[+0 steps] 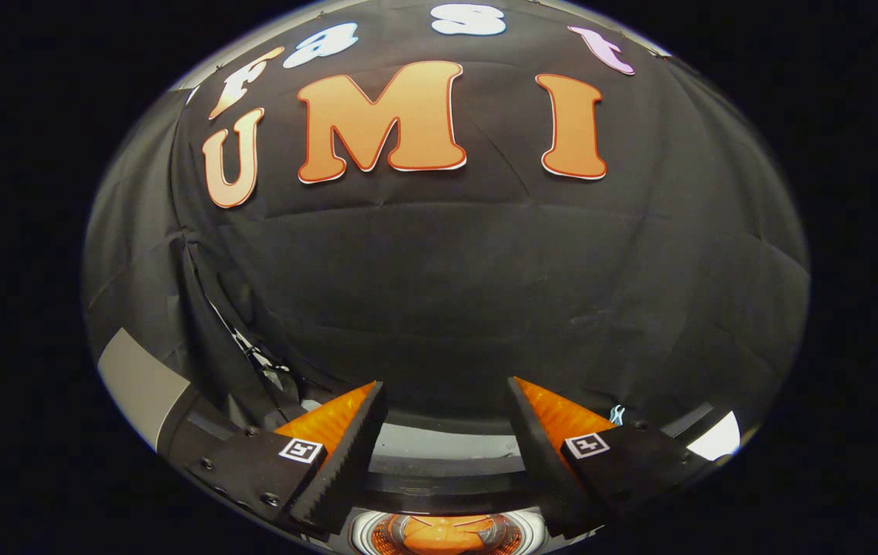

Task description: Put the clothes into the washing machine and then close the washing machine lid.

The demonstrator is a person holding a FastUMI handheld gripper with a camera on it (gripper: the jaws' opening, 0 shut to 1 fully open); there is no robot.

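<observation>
Hand-held gripper (446, 420): fingers spread apart, holding nothing. Washing machine (446, 533): bottom centre of the frame, round opening between the fingers, orange clothes (445, 534) apparently inside. Likely soft, light, limp; pinch a bunched fold.

I can read no text or number on anything here; each finger of my gripper (446, 401) carries a small square coded marker, not readable writing.
</observation>
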